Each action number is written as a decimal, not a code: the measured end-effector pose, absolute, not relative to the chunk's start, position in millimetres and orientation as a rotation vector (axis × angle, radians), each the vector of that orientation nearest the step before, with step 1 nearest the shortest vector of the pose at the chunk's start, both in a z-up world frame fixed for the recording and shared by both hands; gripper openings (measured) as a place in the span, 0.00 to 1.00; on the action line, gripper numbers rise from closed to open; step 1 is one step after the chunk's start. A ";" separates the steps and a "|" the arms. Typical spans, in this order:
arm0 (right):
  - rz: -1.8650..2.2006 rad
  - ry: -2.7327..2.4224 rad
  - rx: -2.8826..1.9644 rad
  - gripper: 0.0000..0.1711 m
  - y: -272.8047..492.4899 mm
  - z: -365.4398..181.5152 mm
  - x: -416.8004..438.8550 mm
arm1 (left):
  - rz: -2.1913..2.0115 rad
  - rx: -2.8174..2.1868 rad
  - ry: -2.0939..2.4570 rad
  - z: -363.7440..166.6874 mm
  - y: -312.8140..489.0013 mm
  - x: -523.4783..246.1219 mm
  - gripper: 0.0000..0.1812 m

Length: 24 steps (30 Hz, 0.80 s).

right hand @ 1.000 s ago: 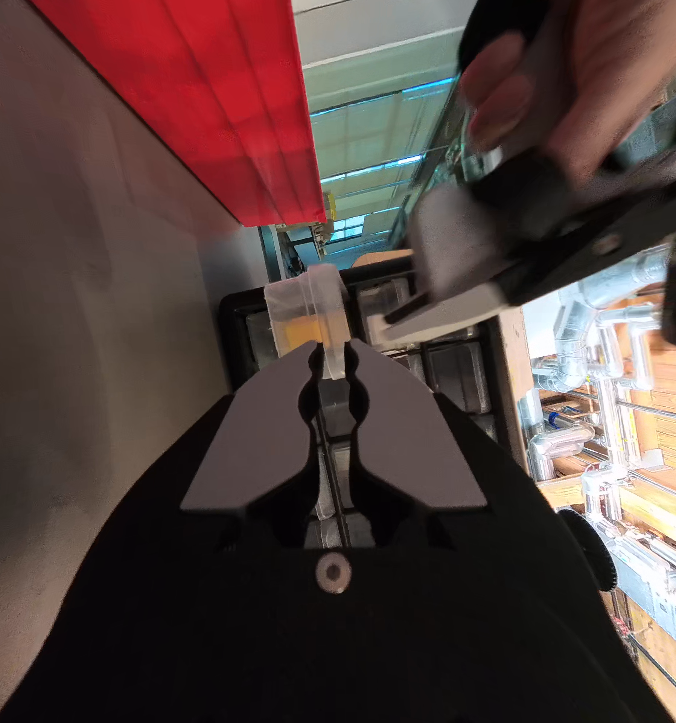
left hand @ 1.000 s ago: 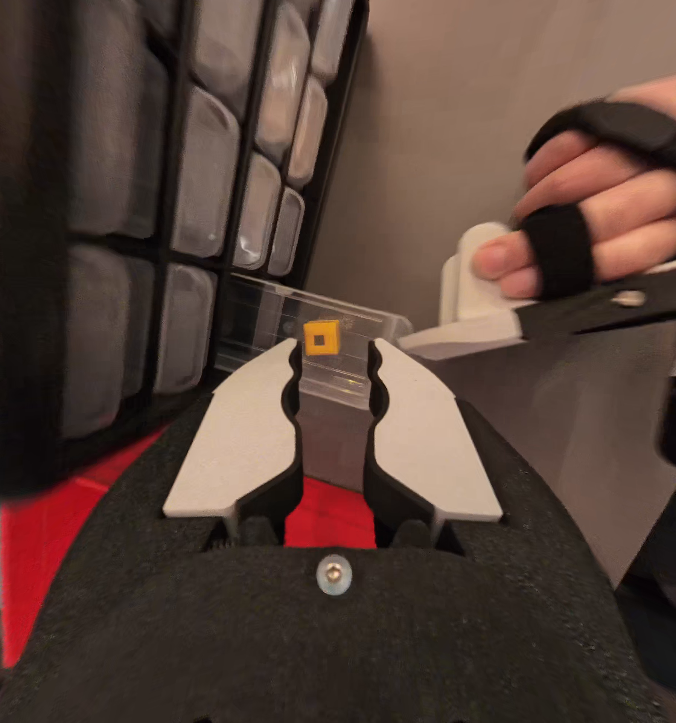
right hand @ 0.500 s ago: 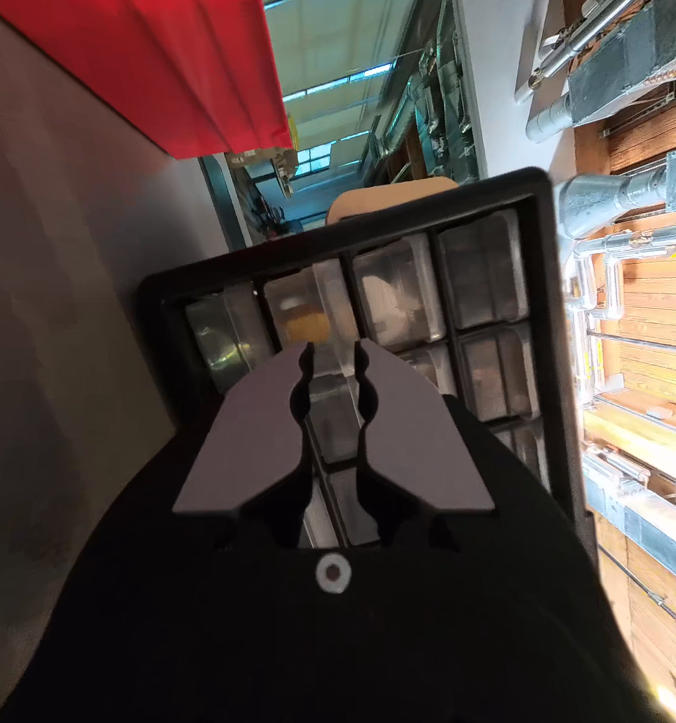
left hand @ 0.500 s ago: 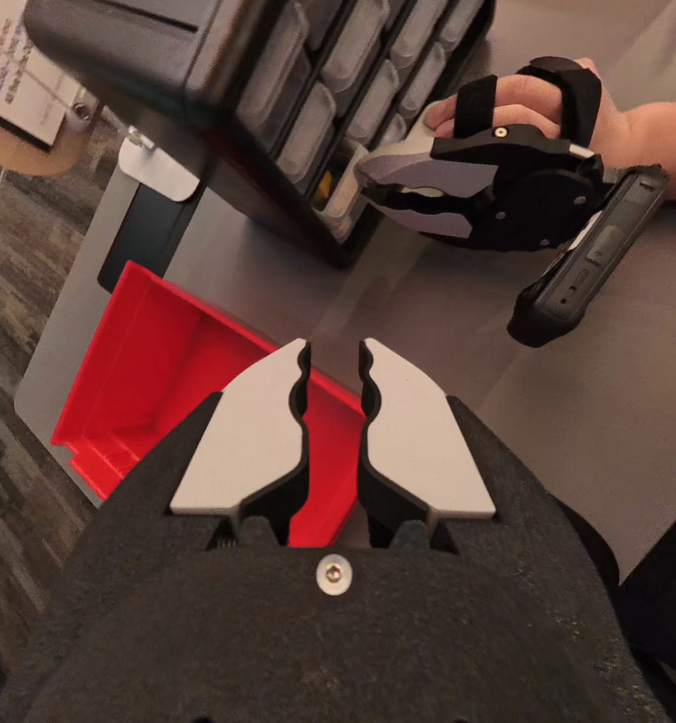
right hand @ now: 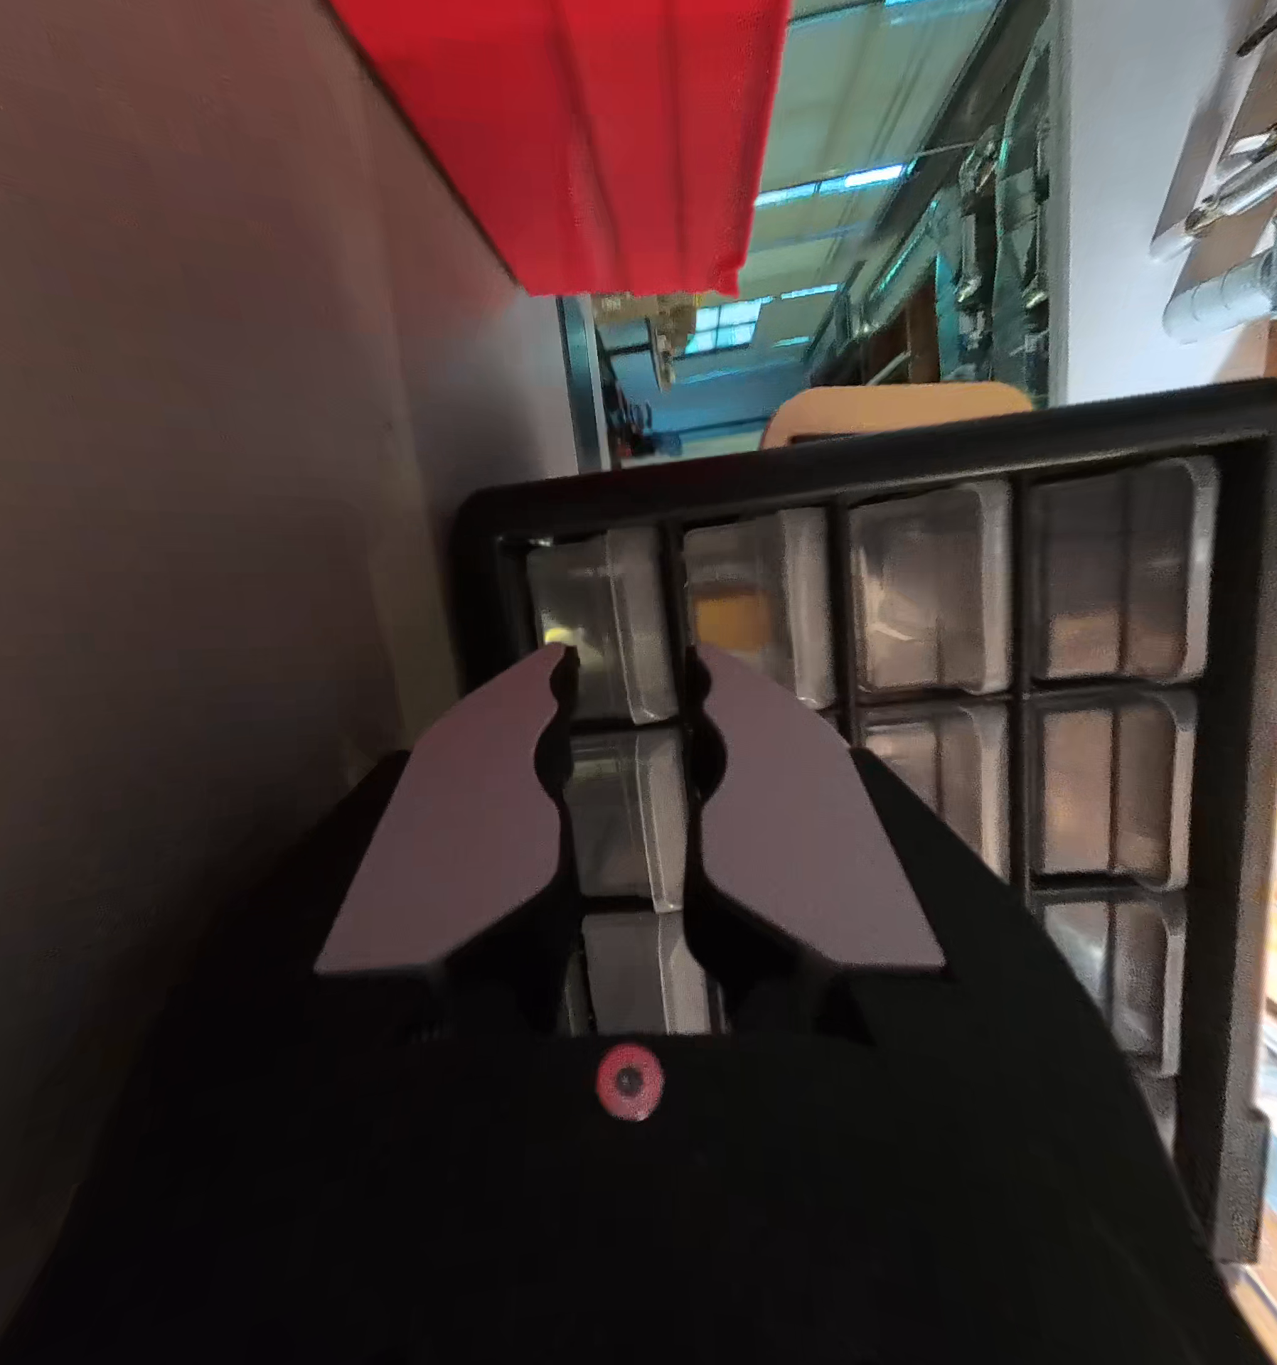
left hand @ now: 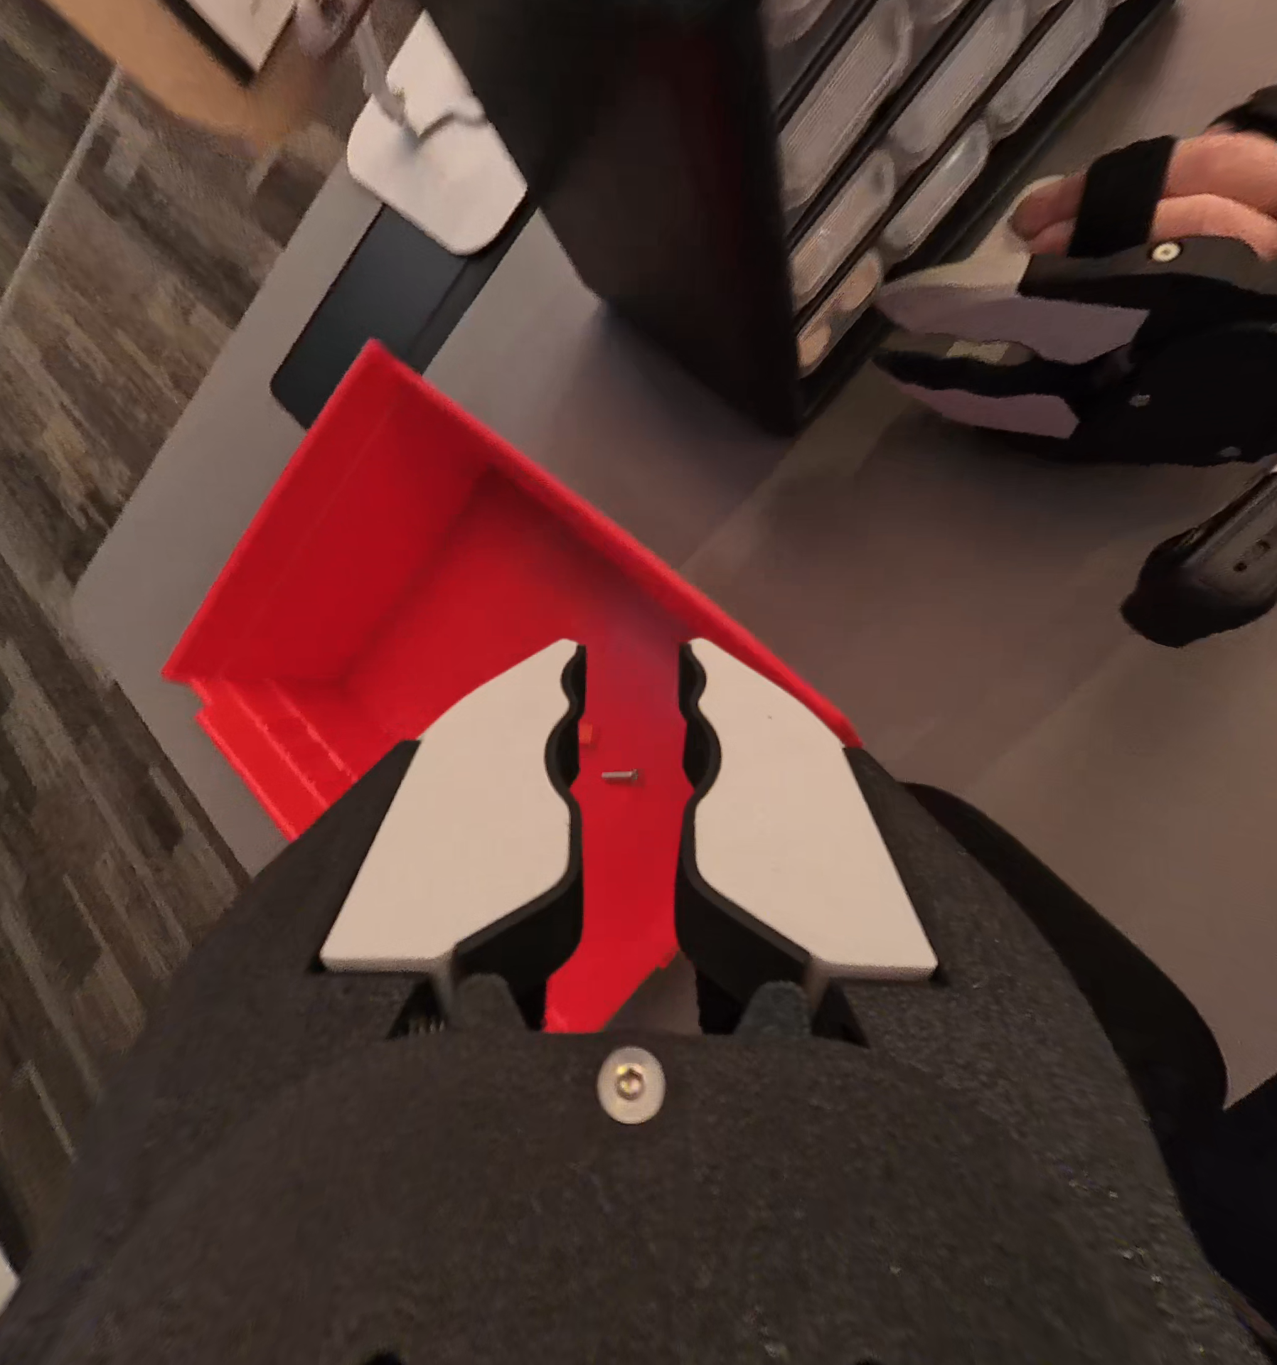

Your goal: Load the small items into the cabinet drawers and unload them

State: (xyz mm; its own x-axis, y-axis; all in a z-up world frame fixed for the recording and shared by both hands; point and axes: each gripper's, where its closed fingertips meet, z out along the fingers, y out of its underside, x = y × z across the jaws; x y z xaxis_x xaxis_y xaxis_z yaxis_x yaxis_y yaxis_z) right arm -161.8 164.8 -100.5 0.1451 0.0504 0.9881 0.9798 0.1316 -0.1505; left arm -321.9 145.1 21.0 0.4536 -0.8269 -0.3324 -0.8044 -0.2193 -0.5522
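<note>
Fingers of the left gripper [left hand: 630,654] hang parted and empty over the red bin [left hand: 369,561] at the bench's corner, apparently to pick a screw [left hand: 619,775]. Only the right view shows the right gripper [right hand: 630,654], parted and empty, facing the cabinet [right hand: 1271,665] drawers [right hand: 606,620].

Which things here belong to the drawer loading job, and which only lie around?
Job:
drawer cabinet
red bin
small screw in the bin
left gripper, open
right gripper, open

Lying about:
black handheld device
white plate at the table edge
</note>
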 end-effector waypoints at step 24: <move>-0.968 -1.200 -1.219 0.06 111.6 -99.2 -172.7 | -0.125 -2.715 1.060 -116.6 233.9 -378.6 0.18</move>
